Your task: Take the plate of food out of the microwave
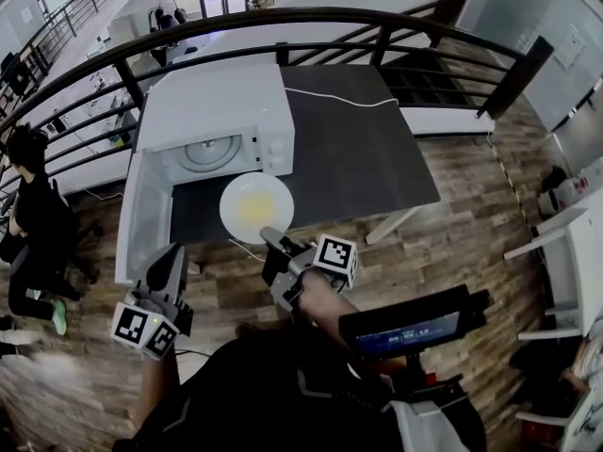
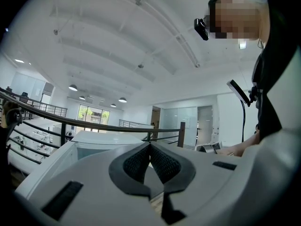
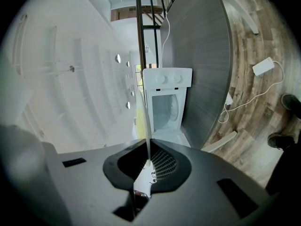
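Observation:
A white plate with yellow food hangs just in front of the open white microwave, over the dark table. My right gripper is shut on the plate's near rim. In the right gripper view the plate shows edge-on, pinched between the pads of that gripper, with the microwave and its empty cavity beyond. The microwave door stands swung out to the left. My left gripper is low at the left near the door, jaws together and empty; in its own view this gripper points past the microwave.
A black curved railing runs behind the table. A white cable lies across the tabletop. A person in black is at the far left. White furniture stands at the right. A white adapter with cord lies on the wooden floor.

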{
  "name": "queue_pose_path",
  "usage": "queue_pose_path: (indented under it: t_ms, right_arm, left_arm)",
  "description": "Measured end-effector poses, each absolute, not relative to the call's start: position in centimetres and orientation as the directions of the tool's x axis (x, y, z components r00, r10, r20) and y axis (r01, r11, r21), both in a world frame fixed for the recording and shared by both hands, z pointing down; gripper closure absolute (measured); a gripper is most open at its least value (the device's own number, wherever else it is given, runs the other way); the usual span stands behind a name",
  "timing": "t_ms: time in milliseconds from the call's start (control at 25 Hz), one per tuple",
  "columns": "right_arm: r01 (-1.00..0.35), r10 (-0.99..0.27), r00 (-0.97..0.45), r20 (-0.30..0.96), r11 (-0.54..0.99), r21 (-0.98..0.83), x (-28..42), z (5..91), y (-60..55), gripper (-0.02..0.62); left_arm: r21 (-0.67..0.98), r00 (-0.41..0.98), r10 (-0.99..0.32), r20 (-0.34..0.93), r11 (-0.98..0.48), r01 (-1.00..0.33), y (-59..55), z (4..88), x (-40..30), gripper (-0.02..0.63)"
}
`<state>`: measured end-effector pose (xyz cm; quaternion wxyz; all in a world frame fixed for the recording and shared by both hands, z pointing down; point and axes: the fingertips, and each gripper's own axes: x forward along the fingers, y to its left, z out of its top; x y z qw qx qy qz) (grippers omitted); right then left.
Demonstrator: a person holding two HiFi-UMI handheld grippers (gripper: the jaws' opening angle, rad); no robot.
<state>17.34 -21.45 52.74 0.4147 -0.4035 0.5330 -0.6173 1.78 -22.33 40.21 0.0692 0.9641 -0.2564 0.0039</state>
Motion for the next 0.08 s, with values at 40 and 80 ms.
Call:
queue_pose_path:
  t_ms: [40, 80]
  right_arm:
    - [0.08, -0.941, -0.333, 0.056, -0.088, -0.993, 17.38, 52.78, -21.54, 0.58]
    - [0.078, -0.94, -0.335, 0.057, -0.088, -0.993, 17.43, 52.83, -21.63, 0.58]
  left_arm:
    - [0.133, 0.867, -0.496, 0.043, -0.857, -0.497, -22.45, 40.26, 1.84, 0.601]
    - [0.135, 0.866, -0.499, 0.043, -0.856, -0.5, -22.57, 40.31, 1.89, 0.601]
